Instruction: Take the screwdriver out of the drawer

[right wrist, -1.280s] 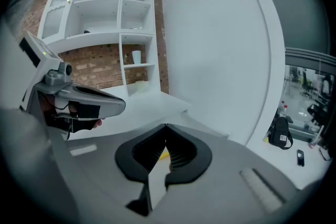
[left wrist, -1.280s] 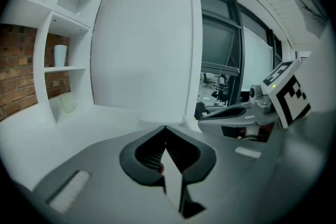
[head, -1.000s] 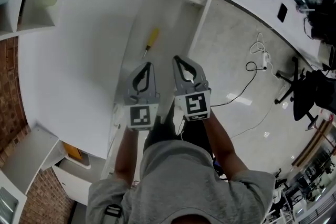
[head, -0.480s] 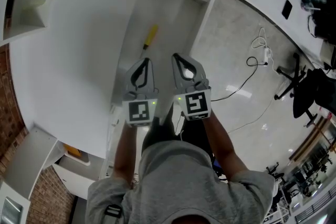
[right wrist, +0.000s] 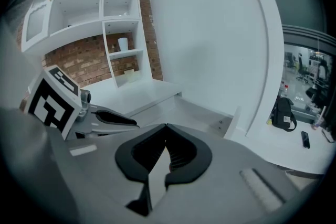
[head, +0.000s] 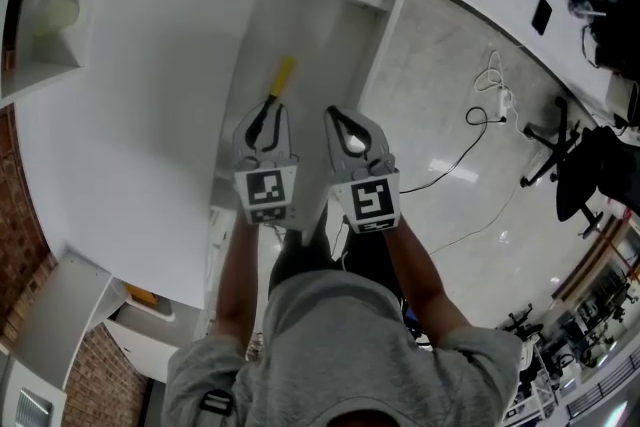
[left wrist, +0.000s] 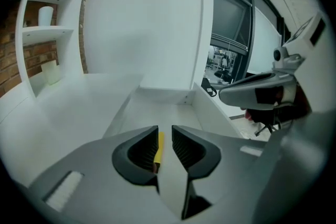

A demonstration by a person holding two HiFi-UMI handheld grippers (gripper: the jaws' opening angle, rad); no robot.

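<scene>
While the screwdriver lies on the floor of the open drawer, removal has not begun; grasp, lift and withdrawal are left. Left gripper: jaws opening, part-way apart, the yellow handle seen between them, pads not pressing it. Right gripper: jaws together, empty, just beside the left. Count: one screwdriver, one drawer, two grippers.
</scene>
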